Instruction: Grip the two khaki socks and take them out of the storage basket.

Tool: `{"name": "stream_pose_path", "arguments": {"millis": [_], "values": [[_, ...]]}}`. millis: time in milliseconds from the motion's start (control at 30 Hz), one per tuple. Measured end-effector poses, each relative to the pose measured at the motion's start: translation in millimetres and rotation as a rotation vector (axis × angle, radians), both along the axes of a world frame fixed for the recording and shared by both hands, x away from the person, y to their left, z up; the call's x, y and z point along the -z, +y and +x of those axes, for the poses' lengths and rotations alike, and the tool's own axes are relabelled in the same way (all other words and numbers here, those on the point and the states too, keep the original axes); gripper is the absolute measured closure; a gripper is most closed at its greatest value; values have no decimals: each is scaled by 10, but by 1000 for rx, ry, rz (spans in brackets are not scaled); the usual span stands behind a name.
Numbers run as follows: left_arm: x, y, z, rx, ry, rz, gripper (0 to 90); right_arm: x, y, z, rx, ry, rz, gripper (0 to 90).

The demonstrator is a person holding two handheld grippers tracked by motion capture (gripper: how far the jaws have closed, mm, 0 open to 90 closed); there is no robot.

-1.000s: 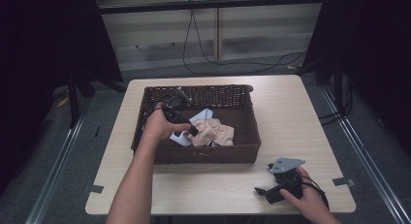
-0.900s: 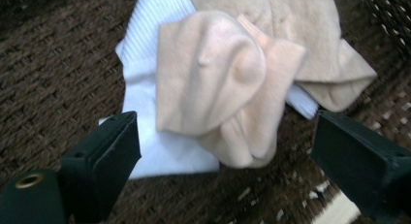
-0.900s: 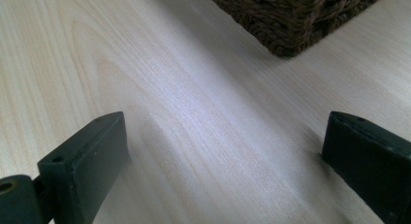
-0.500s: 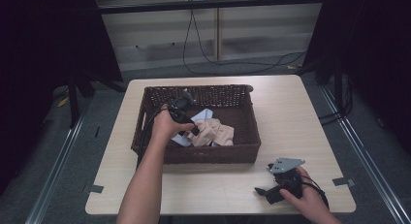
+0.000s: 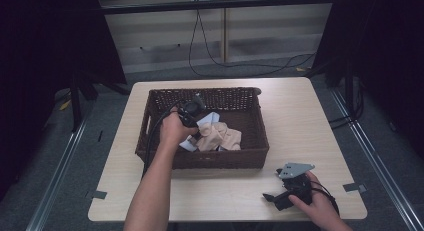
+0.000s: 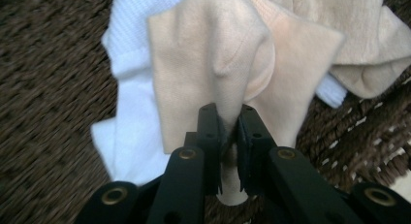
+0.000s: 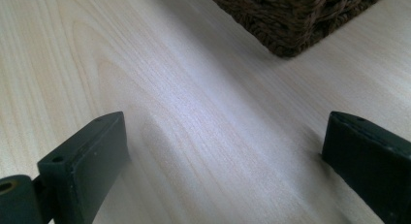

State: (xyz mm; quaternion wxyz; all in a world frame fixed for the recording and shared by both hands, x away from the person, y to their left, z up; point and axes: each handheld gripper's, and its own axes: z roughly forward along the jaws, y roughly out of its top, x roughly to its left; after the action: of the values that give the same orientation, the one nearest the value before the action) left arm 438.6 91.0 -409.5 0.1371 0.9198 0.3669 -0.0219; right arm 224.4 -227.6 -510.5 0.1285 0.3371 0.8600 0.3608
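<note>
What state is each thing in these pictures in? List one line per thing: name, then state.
Left gripper: shut on a fold of the beige sock.
Right gripper: open, low over bare table.
Beige sock: pinched, in the basket.
White sock: lying under the beige one.
Basket: upright on the table.

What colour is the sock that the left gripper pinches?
Beige sock; clearest in the left gripper view.
</note>
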Motion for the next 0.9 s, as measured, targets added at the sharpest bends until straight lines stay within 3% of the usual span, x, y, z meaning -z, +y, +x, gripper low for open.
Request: {"name": "stream_pose_path", "arguments": {"millis": [200, 267, 500, 733, 900], "values": [[-261, 108, -20, -29, 6, -25, 821, 0, 0, 0, -1, 2, 1, 22], [-377, 143, -37, -44, -8, -43, 822, 2, 0, 1, -3, 0, 1, 21], [-578, 210, -58, -68, 8, -56, 824, 0, 0, -1, -1, 3, 1, 22], [-769, 263, -122, -49, -1, -70, 825, 0, 0, 0, -2, 2, 1, 22], [-882, 319, -139, -58, 16, -87, 825, -2, -2, 0, -4, 5, 0, 21]]}}
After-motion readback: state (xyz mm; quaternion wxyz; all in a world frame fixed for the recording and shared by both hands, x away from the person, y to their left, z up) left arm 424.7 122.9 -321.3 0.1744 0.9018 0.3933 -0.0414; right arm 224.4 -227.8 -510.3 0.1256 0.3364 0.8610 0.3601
